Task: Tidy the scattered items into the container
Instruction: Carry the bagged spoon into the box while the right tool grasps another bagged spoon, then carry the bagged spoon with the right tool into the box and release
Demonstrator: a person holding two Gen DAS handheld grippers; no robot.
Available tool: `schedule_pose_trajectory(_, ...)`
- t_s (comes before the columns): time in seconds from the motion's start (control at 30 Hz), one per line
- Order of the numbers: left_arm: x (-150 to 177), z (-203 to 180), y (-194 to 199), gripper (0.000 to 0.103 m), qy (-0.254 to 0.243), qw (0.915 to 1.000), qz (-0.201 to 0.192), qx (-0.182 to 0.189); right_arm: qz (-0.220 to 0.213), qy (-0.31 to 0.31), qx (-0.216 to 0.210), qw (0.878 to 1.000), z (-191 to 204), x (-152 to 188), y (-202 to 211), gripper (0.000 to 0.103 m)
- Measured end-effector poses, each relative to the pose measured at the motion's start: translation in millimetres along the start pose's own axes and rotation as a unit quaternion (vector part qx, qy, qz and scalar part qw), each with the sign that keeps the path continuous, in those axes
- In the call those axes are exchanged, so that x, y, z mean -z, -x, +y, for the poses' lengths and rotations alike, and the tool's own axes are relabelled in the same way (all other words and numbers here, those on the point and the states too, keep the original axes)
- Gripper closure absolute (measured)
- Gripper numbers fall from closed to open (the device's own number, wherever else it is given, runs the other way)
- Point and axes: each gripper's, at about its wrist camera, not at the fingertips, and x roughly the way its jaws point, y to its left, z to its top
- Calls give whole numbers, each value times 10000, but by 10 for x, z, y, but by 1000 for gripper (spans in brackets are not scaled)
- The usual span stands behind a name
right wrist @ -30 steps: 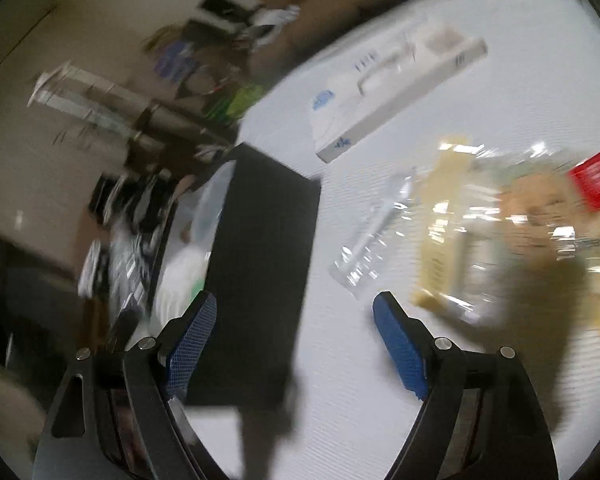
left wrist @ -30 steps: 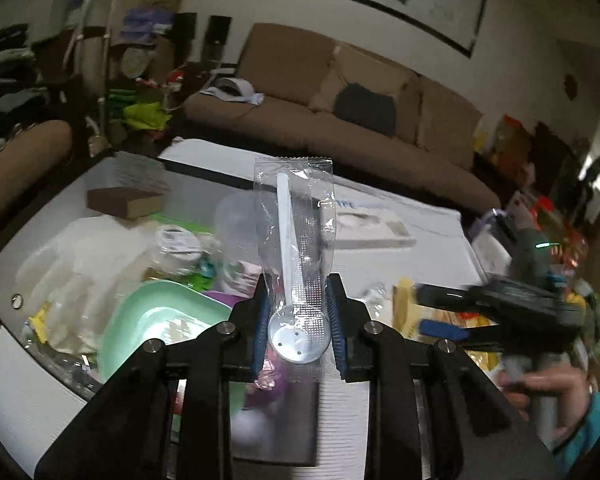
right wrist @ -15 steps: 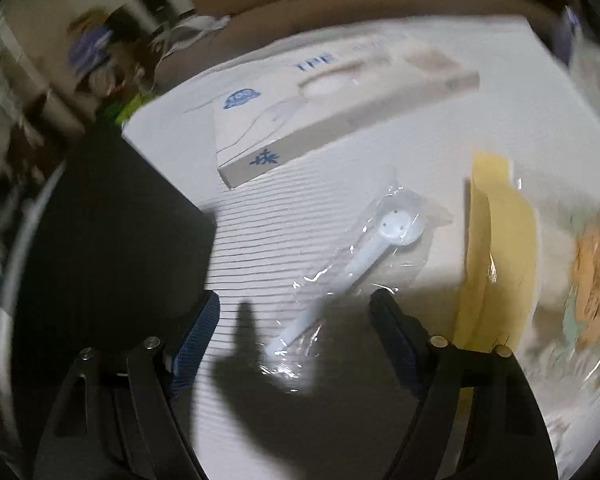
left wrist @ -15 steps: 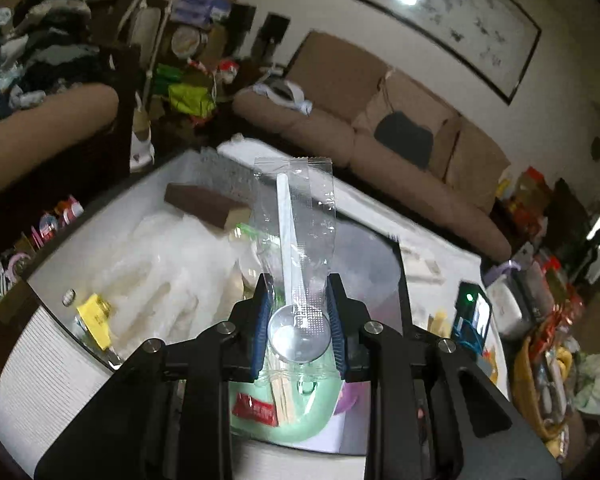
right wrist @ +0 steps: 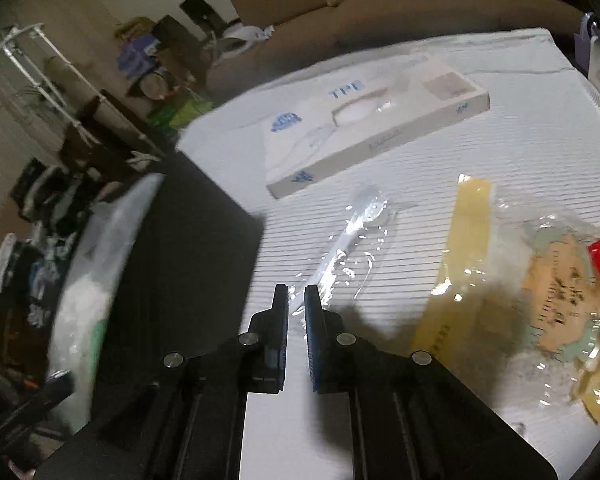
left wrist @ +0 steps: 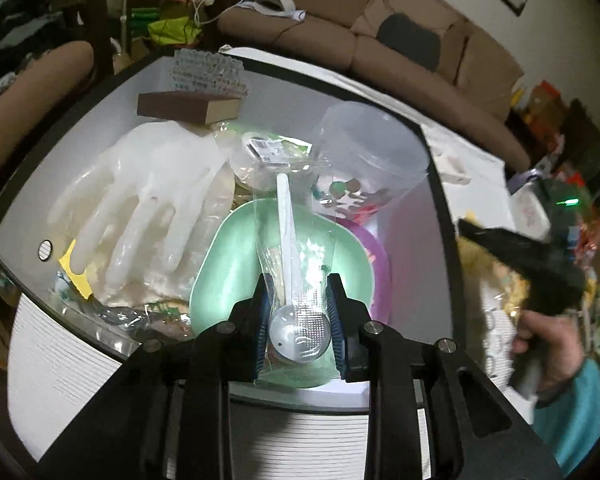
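Observation:
My left gripper (left wrist: pixel 298 292) is shut on a plastic-wrapped white spoon (left wrist: pixel 286 216), pinching its bowl end. It hangs over the black-rimmed container (left wrist: pixel 284 92), right above a green bowl (left wrist: pixel 228 268) lying inside. A second wrapped spoon (right wrist: pixel 356 224) lies on the white ribbed table (right wrist: pixel 480 160) beside the container's black wall (right wrist: pixel 188 248). My right gripper (right wrist: pixel 296 292) has its jaws shut on the near end of that spoon's wrapper. In the left wrist view the right gripper (left wrist: pixel 520 256) shows blurred at the right, held by a hand (left wrist: pixel 548 344).
The container also holds a white glove (left wrist: pixel 140 184), a brown sponge (left wrist: pixel 188 106), a clear cup (left wrist: pixel 364 152) and a purple dish (left wrist: pixel 378 264). A flat white box (right wrist: pixel 372 128) and a yellow snack bag (right wrist: pixel 540 272) lie on the table. A brown sofa (left wrist: pixel 340 0) stands behind.
My left gripper carried its spoon over the container and tipped downward. My right gripper came down at the second spoon and its jaws went from wide to shut on the wrapper.

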Motion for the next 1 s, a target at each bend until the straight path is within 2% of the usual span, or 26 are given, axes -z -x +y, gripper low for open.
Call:
schedule_pose_trajectory(0.1, 14, -67, -36, 78, -164, 9996, 39, -210, 30, 101, -47, 9999, 87, -50, 121, 96)
schedule_pose_trajectory(0.2, 24, -148, -90, 78, -314, 9988, 143, -355, 308, -137, 30, 9994, 105, -119, 61, 91)
schedule_pose_trajectory(0.23, 17, -162, -107, 78, -304, 9987, 201, -349, 434, -251, 136, 9986, 106, -148, -19, 81)
schedule_pose_trajectory(0.27, 5, -162, -105, 72, -253, 9989, 214, -345, 566, -365, 247, 9974, 102, -176, -116, 71)
schedule_pose_trajectory(0.3, -10, -147, -82, 66, -157, 9992, 189, -319, 660, -469, 363, 9961, 93, -202, -217, 52)
schedule_pose_trajectory(0.33, -30, -123, -28, 52, -58, 9995, 99, -301, 709, -549, 540, 9945, 88, -233, -322, 46)
schedule_pose_trajectory(0.37, -45, -86, 27, 34, 31, 9995, -31, -310, 699, -624, 730, 9929, 82, -266, -407, 46)
schedule_pose_trajectory(0.4, -63, -27, 101, 29, 166, 9992, -212, -300, 645, -682, 853, 9919, 82, -294, -466, 46)
schedule_pose_trajectory(0.47, -102, 137, 252, 27, 541, 9970, -542, -79, 495, -688, 1077, 9906, 98, -346, -545, 45)
schedule_pose_trajectory(0.53, -121, 328, 372, 27, 986, 9914, -852, 143, 466, -601, 1389, 9874, 114, -386, -655, 36)
schedule_pose_trajectory(0.6, -138, 436, 447, 27, 1194, 9873, -1046, 73, 589, -466, 1681, 9829, 108, -387, -806, 35)
schedule_pose_trajectory(0.67, -166, 499, 464, 27, 1271, 9860, -1078, 78, 650, -182, 1929, 9789, 127, -361, -930, 31)
schedule_pose_trajectory(0.73, -170, 519, 450, 27, 1305, 9859, -1048, 86, 622, 348, 2190, 9731, 242, -329, -1018, 36)
schedule_pose_trajectory(0.77, -166, 519, 440, 27, 1300, 9862, -1022, 98, 577, 565, 2268, 9706, 288, -308, -1037, 47)
schedule_pose_trajectory(0.8, -163, 522, 427, 27, 1281, 9867, -995, 111, 527, 802, 2257, 9695, 335, -283, -1046, 71)
schedule_pose_trajectory(0.87, -164, 500, 404, 27, 1231, 9878, -947, 136, 526, 1017, 2050, 9720, 371, -250, -1039, 93)
schedule_pose_trajectory(1.0, -155, 446, 392, 27, 1158, 9886, -941, 193, 469, 1078, 1629, 9796, 374, -241, -846, 96)
